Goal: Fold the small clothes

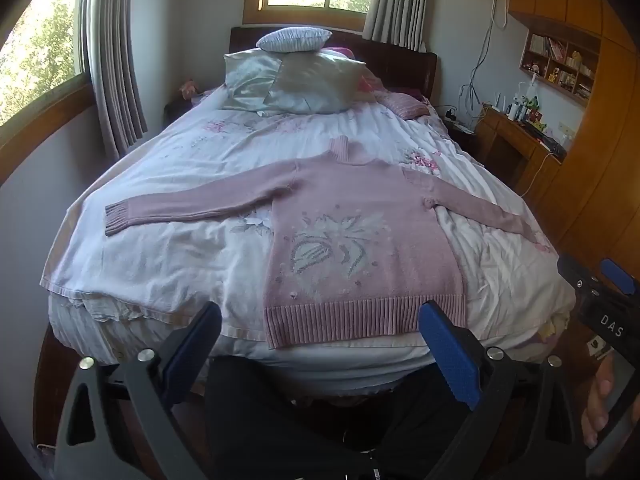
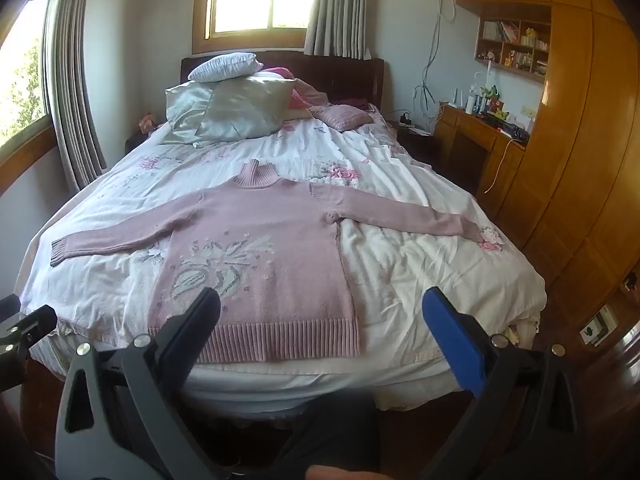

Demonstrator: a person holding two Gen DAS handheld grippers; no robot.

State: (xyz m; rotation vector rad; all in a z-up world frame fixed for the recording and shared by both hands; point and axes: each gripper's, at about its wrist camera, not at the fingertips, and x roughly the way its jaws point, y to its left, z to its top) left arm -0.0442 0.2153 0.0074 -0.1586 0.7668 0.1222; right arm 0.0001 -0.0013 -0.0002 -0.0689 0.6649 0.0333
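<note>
sweater (image 1: 360, 216): dusty pink knit – pale grey-white flower motif on the front, ribbed hem and cuffs
bedspread (image 1: 168, 248): white, scattered pink flower prints
pillows (image 1: 296, 80): two silvery grey-green satin; a small white one with fine stripes on top
cushion (image 2: 340, 117): pink, striped
curtains (image 1: 112, 64): grey
wardrobe (image 2: 584, 168): orange-brown wood
left gripper (image 1: 320, 322): black frame – blue pads on the fingers (image 1: 448, 344)
right gripper (image 2: 322, 308): black frame, blue pads
</note>
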